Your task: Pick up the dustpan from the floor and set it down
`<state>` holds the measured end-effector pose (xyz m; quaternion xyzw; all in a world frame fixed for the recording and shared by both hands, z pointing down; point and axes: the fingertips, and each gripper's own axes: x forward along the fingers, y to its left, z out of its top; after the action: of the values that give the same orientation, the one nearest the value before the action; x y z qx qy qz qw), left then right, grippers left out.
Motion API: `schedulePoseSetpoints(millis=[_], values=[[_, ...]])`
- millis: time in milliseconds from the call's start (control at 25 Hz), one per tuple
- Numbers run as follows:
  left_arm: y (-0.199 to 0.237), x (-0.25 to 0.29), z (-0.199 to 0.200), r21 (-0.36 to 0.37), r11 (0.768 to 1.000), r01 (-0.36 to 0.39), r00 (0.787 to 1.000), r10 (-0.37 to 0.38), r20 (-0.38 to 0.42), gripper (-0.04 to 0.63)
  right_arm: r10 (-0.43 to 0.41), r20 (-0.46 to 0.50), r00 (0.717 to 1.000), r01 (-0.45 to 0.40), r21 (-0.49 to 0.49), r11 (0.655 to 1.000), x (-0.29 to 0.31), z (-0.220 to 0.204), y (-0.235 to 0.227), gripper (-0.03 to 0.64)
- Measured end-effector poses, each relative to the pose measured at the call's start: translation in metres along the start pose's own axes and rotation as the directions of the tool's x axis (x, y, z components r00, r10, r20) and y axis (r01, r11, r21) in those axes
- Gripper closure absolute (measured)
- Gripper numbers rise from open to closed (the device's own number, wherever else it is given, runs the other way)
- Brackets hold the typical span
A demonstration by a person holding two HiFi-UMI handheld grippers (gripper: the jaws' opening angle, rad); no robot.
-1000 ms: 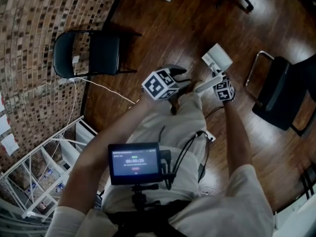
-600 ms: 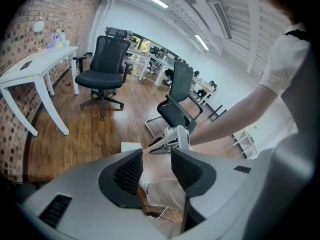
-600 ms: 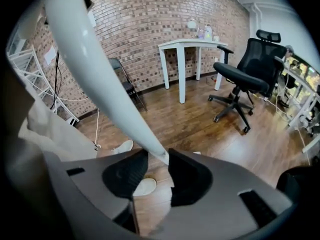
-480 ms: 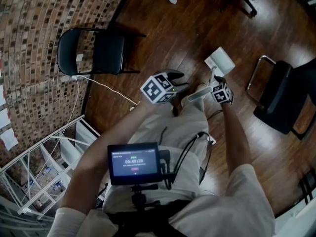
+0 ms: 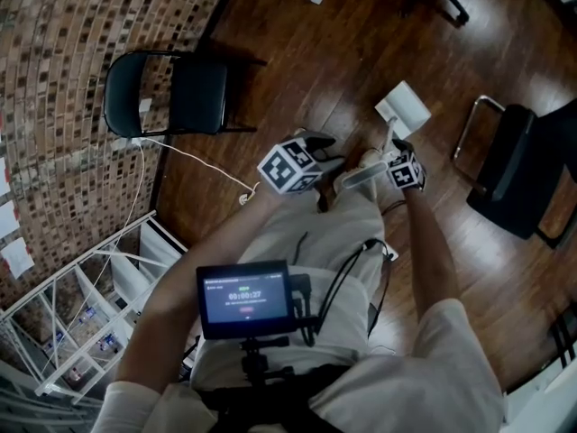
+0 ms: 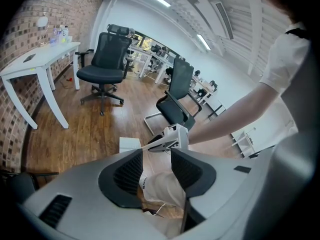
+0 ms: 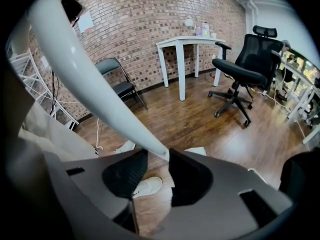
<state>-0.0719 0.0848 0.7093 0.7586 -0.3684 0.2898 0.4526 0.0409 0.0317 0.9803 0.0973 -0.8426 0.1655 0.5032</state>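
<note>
The white dustpan [image 5: 403, 108] rests on the wooden floor ahead of the person's feet; it also shows in the left gripper view [image 6: 130, 145] and peeks out behind the jaws in the right gripper view [image 7: 196, 150]. Its long white handle [image 7: 90, 79] slants up from the pan, passes between the jaws of my right gripper [image 7: 157, 156] [image 5: 398, 150] and runs close past that camera. Those jaws have just been opening; the handle lies between them, brushing one side with a gap on the other. My left gripper [image 5: 323, 149] [image 6: 156, 151] hovers open and holds nothing; a white shoe [image 6: 161, 188] shows beyond it.
A black folding chair [image 5: 167, 97] stands by the brick wall, with a white cable [image 5: 194, 165] trailing across the floor. A black cantilever chair [image 5: 514, 170] is at the right, a white wire rack [image 5: 81, 314] at lower left. A white table [image 7: 182, 44] and an office chair [image 7: 245, 69] stand farther off.
The right gripper has drifted a little down and toward the person's leg, and the handle's near end lies lower. The left gripper has shifted slightly. The pan stays on the floor.
</note>
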Motion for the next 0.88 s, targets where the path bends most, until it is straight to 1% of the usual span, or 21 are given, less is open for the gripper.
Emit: schedulePoseSetpoints(millis=[120,240,360,480,560,680,760,880], values=[[-0.002,-0.002,0.001,0.005,1.000,0.004,1.000,-0.004,0.003,0.434,0.009,-0.023,1.000,-0.008,0.042,0.999,-0.008,-0.009,-0.002,0.431],[-0.003,-0.001,0.008,0.014,1.000,0.005,1.000,-0.006,0.015,0.434,-0.009,-0.016,1.000,0.010,0.085,0.996,-0.022,-0.012,-0.014,0.428],[-0.002,-0.006,0.017,0.017,1.000,0.008,0.999,-0.009,0.035,0.434,-0.055,0.020,0.998,0.051,0.146,0.988,-0.046,-0.004,-0.029,0.430],[-0.008,-0.014,0.023,0.012,1.000,0.019,0.998,-0.019,0.057,0.434,-0.106,0.092,0.990,0.086,0.199,0.976,-0.088,0.012,-0.037,0.430],[-0.013,-0.015,0.033,0.020,0.999,0.030,0.996,-0.031,0.079,0.434,-0.147,0.150,0.978,0.112,0.220,0.969,-0.122,0.025,-0.047,0.431],[-0.021,-0.021,0.050,0.050,0.998,0.048,0.992,-0.054,0.116,0.435,-0.209,0.231,0.950,0.152,0.243,0.958,-0.175,0.039,-0.055,0.433],[-0.027,-0.034,0.060,0.072,0.996,0.054,0.986,-0.064,0.153,0.475,-0.244,0.272,0.931,0.171,0.265,0.949,-0.206,0.044,-0.052,0.434],[-0.029,-0.058,0.075,0.099,0.993,0.068,0.971,-0.088,0.224,0.490,-0.300,0.328,0.896,0.198,0.312,0.929,-0.249,0.059,-0.042,0.434]])
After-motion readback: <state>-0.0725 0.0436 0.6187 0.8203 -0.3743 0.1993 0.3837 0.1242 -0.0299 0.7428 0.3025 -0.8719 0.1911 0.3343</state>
